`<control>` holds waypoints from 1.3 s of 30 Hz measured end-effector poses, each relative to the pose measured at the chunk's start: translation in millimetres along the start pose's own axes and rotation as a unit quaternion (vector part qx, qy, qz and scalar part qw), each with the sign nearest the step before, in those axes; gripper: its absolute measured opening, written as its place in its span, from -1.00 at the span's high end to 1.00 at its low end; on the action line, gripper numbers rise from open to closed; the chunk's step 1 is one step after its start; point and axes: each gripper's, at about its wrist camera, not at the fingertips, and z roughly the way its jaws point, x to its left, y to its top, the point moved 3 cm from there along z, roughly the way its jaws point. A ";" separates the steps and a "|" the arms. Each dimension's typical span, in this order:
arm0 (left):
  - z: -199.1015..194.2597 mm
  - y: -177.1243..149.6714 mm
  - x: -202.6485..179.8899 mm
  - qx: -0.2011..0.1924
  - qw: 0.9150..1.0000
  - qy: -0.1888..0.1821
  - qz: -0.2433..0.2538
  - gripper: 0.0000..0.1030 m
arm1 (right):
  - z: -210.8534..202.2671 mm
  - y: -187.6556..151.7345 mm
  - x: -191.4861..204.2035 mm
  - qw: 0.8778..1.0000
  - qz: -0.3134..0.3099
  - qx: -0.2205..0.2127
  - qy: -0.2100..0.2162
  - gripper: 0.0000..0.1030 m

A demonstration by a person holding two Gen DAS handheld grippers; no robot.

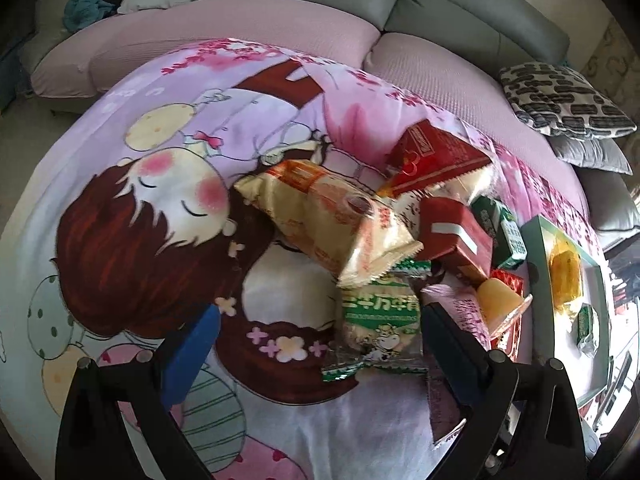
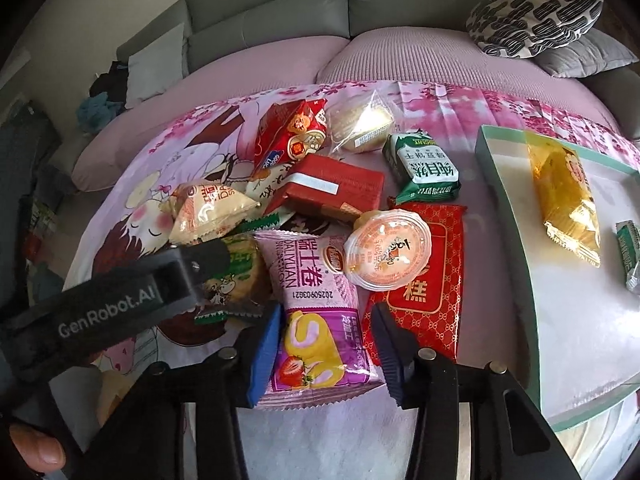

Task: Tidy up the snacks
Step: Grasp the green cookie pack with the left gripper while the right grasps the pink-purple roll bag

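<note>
Two blue pads [image 2: 262,354] of the right gripper [image 2: 326,354] pinch the pink packet [image 2: 320,320].

Home living room: grey sofa [image 2: 280,12], cushions [image 2: 532,20].

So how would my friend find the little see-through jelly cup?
Look at the cartoon blanket beside the green tray. In the snack pile, left of the tray, the jelly cup lies partly on a flat red packet. It's the only round, clear tub with orange jelly.
</note>
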 end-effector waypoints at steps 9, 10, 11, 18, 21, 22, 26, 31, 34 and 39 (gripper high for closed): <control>16.3 -3.4 -15.0 0.021 1.000 -0.012 0.018 -0.67 | 1.5 -1.8 -3.1 1.000 0.007 0.005 0.007 0.06; 17.7 -3.8 -15.8 0.022 0.999 -0.010 0.021 -0.67 | 1.2 -2.0 -3.7 1.000 0.007 0.006 0.008 0.06; 18.6 -4.4 -16.6 0.024 0.999 -0.009 0.023 -0.67 | 1.1 -2.2 -4.2 1.000 0.008 0.006 0.008 0.06; 23.3 -6.5 -17.9 0.029 0.999 0.015 0.030 -0.46 | 0.9 -2.8 -4.4 1.000 0.009 0.008 0.008 0.06; 22.9 -6.4 -16.4 0.027 0.999 0.019 0.028 -0.33 | 1.5 -3.0 -4.1 1.000 0.008 0.008 0.007 0.06; 22.9 -6.3 -15.8 0.027 0.999 0.021 0.027 -0.28 | 2.1 -3.2 -3.4 1.000 0.008 0.009 0.007 0.06; 23.1 -5.8 -10.0 0.026 0.999 0.026 0.026 -0.08 | 4.8 -3.3 -0.7 1.000 0.005 0.012 0.004 0.06; 25.4 -4.2 -6.0 0.026 0.999 0.023 0.024 -0.06 | 8.1 -3.3 2.5 1.000 0.000 0.017 -0.003 0.06; 25.3 -3.7 -7.5 0.027 0.999 0.024 0.024 -0.06 | 9.9 -4.1 3.9 1.000 -0.004 0.020 -0.008 0.05; 26.0 -3.7 -6.7 0.027 0.999 0.024 0.025 -0.07 | 15.1 -4.7 10.6 0.999 -0.016 0.023 -0.023 0.05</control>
